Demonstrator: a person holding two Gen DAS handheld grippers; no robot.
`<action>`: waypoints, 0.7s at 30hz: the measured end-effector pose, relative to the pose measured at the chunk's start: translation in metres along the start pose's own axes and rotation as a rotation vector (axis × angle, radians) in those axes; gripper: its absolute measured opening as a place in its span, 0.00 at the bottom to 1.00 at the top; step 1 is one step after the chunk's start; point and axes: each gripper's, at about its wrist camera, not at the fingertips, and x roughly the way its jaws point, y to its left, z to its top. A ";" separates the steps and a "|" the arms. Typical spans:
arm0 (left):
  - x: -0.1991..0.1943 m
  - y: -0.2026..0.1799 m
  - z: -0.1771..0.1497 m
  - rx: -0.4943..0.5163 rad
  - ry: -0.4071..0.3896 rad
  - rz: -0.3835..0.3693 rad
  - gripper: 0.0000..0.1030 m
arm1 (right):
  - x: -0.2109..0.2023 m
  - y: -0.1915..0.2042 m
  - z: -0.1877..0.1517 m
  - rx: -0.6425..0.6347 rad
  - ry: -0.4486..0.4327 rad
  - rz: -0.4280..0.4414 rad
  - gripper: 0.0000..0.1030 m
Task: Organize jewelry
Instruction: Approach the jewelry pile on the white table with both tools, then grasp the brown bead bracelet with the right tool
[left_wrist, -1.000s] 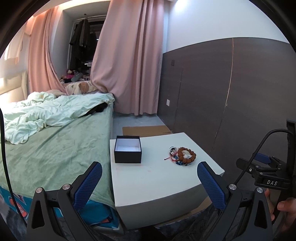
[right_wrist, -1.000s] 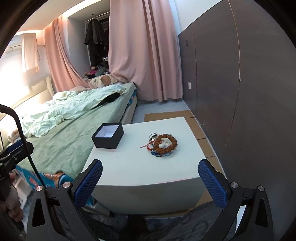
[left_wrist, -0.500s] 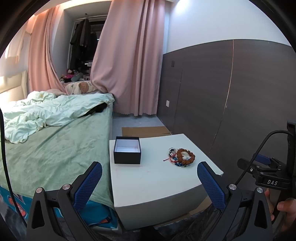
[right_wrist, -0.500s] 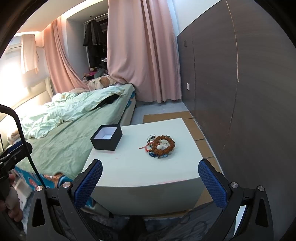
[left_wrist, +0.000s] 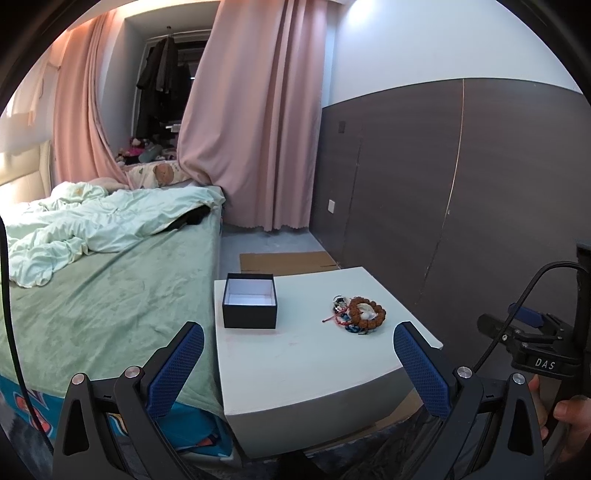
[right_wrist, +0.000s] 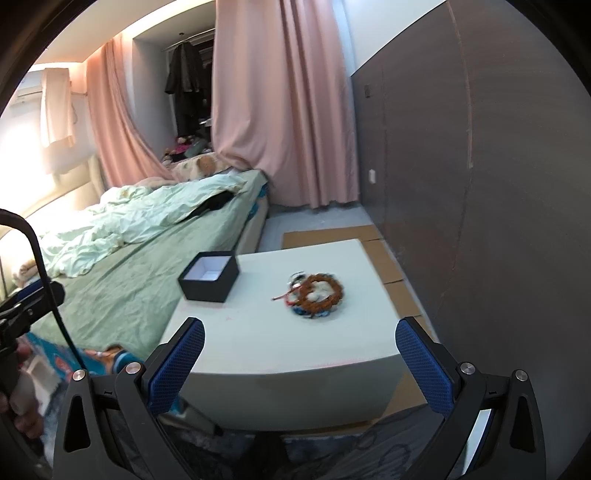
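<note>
A small pile of jewelry (left_wrist: 357, 313) lies on the right part of a white table (left_wrist: 303, 354): a brown bead bracelet on top, red cord and blue pieces beneath. An open black box (left_wrist: 250, 305) with a white inside stands at the table's back left. The pile (right_wrist: 317, 290) and the box (right_wrist: 209, 276) also show in the right wrist view. My left gripper (left_wrist: 298, 356) is open and empty, in front of the table. My right gripper (right_wrist: 300, 355) is open and empty, in front of the table; it shows in the left wrist view (left_wrist: 532, 345).
A bed (left_wrist: 96, 295) with a green sheet and crumpled duvet abuts the table's left side. A dark panelled wall (left_wrist: 461, 192) runs along the right. Flat cardboard (left_wrist: 288, 261) lies on the floor behind the table. Pink curtains (left_wrist: 255, 122) hang at the back.
Both grippers have drifted slightly. The right wrist view has come closer to the table and is now blurred. Jaws stay open and the jewelry and box have not moved.
</note>
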 end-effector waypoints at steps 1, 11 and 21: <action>0.000 0.000 0.000 0.000 -0.001 -0.002 0.99 | -0.001 -0.004 0.001 0.003 -0.011 -0.012 1.00; 0.028 -0.002 0.003 0.006 0.031 -0.042 0.99 | 0.012 -0.026 0.001 0.020 0.004 -0.049 1.00; 0.076 -0.002 0.016 -0.002 0.059 -0.111 0.89 | 0.051 -0.053 -0.006 0.096 0.082 0.055 0.95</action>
